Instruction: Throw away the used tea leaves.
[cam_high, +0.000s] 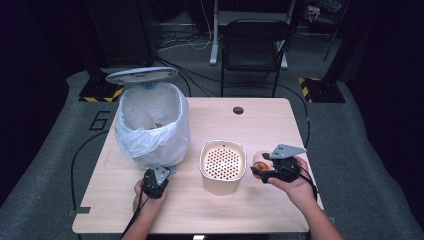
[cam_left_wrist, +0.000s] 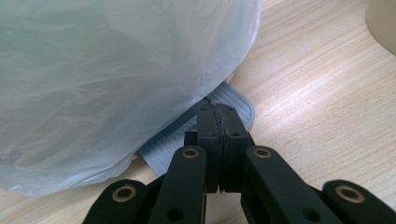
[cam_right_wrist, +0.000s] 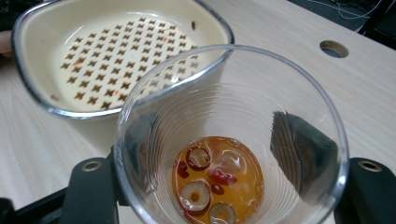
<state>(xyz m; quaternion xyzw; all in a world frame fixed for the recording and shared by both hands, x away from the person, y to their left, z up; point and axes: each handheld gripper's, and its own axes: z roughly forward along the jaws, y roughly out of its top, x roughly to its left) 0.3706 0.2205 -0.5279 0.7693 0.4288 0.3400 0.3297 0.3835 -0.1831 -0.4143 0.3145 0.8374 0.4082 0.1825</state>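
A clear plastic cup (cam_right_wrist: 232, 100) holds a little orange liquid with several fruit slices (cam_right_wrist: 205, 182). My right gripper (cam_right_wrist: 224, 149) is shut on the cup, one black jaw on each side. In the high view this gripper (cam_high: 262, 171) holds the cup (cam_high: 260, 161) just right of a cream container with a perforated strainer insert (cam_high: 202, 160), whose rim (cam_right_wrist: 28, 60) lies beyond the cup. My left gripper (cam_left_wrist: 218, 114) is shut with nothing between its jaws. Its tips rest over the grey ribbed pedal (cam_left_wrist: 240, 106) of the bin (cam_high: 152, 122), and it (cam_high: 165, 172) sits at the bin's foot.
The bin carries a white plastic bag (cam_left_wrist: 116, 70) and its lid (cam_high: 141, 75) stands raised. A round cable hole (cam_high: 238, 110) is near the table's far edge. A black chair (cam_high: 252, 45) stands behind the table. Cables trail off the near edge.
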